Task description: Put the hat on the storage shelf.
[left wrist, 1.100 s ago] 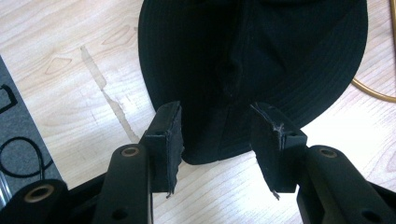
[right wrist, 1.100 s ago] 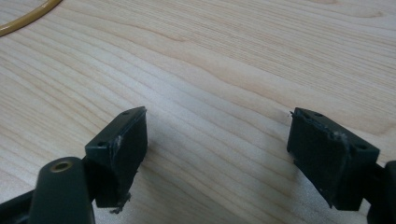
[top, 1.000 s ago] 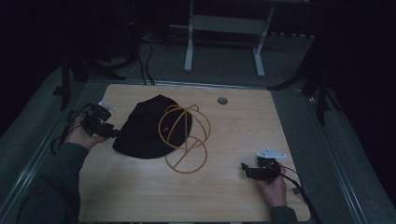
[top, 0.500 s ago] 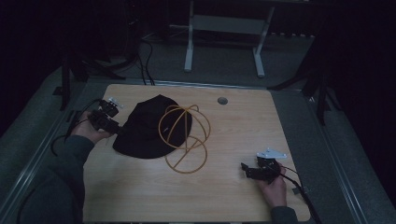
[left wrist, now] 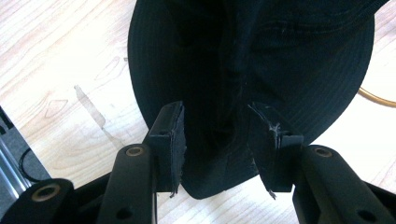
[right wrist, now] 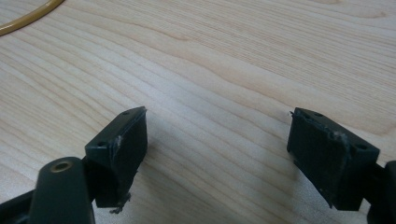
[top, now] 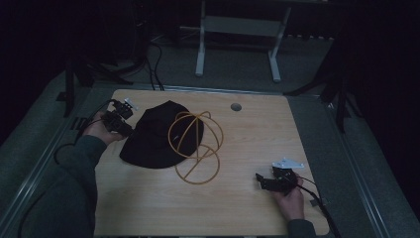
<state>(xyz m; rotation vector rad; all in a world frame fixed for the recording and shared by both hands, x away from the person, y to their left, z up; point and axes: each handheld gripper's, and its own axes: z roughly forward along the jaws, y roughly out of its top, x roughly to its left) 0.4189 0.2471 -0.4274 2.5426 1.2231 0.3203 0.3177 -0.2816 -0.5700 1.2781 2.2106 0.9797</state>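
A black hat lies left of the table's middle, and a gold wire hat stand sits partly over its right side. My left gripper is at the hat's left edge. In the left gripper view its jaws straddle a fold of the hat at the brim. They have just been closing and the pads stand apart on either side of the cloth. My right gripper rests near the front right of the table, open over bare wood.
The wooden table has a round cable hole near its far edge. A metal desk frame stands on the floor beyond. A bit of the gold wire shows in the right gripper view's top left corner.
My left hand has moved from the table's left edge toward the hat, bringing its jaws around the brim. The right hand and gripper have stayed still.
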